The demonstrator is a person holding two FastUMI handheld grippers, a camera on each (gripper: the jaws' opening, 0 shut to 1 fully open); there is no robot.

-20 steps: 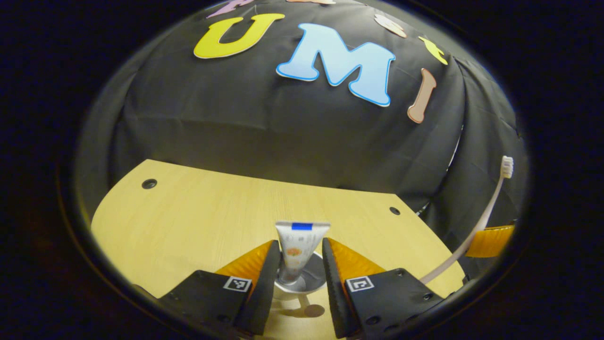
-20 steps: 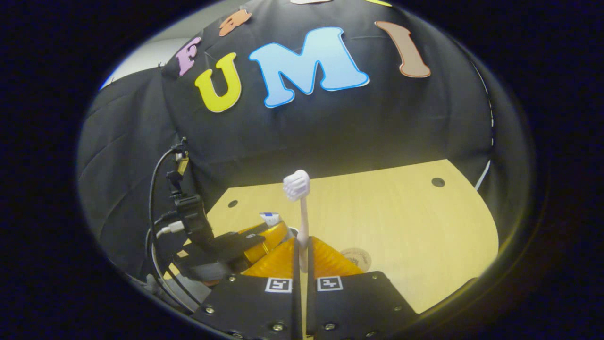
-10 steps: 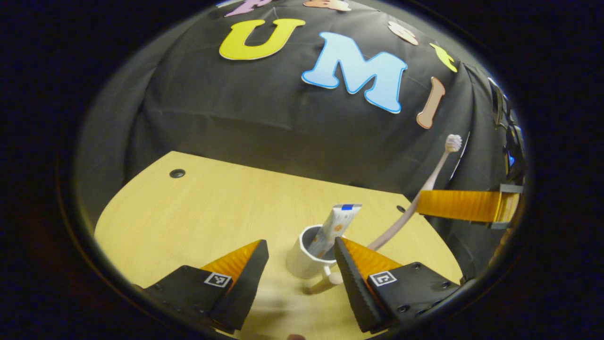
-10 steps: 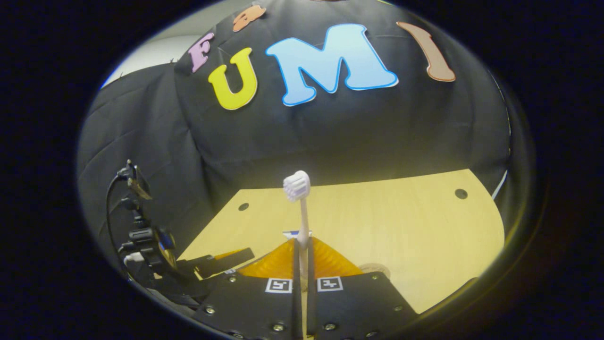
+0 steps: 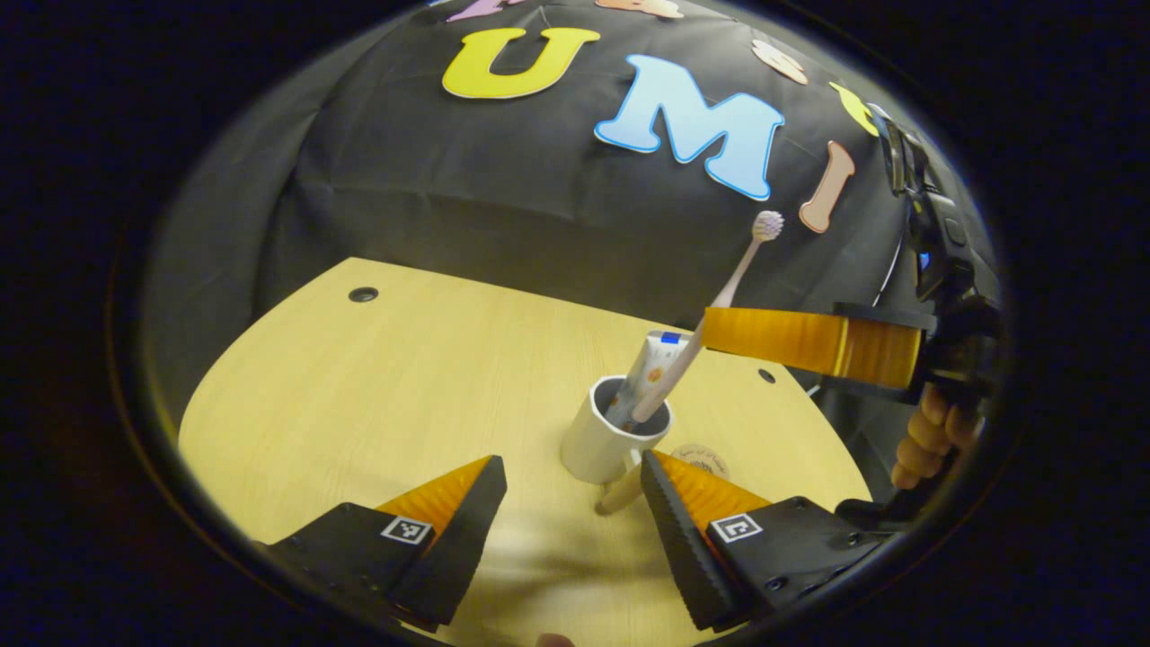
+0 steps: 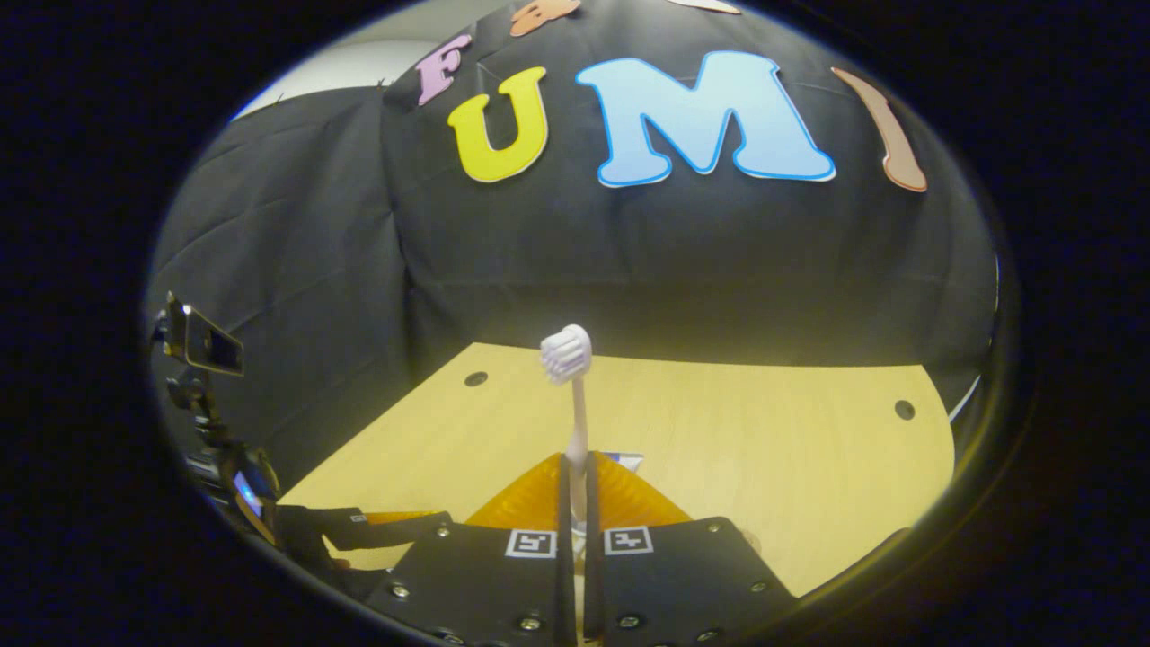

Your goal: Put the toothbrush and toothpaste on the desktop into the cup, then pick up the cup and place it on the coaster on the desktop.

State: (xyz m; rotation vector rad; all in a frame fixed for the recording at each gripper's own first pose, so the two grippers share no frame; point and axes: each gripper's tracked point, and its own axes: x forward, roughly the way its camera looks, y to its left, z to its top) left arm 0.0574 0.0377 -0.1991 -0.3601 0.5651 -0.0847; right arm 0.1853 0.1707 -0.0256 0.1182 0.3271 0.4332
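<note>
Round white cup [image 5: 604, 440] on pale wood-grain bench [image 5: 377, 404], flat toothpaste [image 5: 649, 364] tube inside, right gripper [image 6: 575, 490] ribbed orange jaws clenched on slim toothbrush [image 6: 575, 404], its tip dipped in the cup, left gripper [image 5: 570, 503] jaws released.

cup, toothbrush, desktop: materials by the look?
Cup: white, smooth with a soft sheen, probably glazed ceramic, maybe plastic. Toothbrush: pale pinkish plastic handle, thin, white bristle tuft. Desktop: light yellow with fine wood grain, matte; likely laminate or veneer.

one cup [image 5: 600, 440], one toothpaste tube [image 5: 649, 361], one toothbrush [image 5: 719, 301], one coaster [image 5: 701, 459], two hand-held grippers [image 5: 568, 503] [image 6: 575, 503], one desktop [image 5: 377, 395]
</note>
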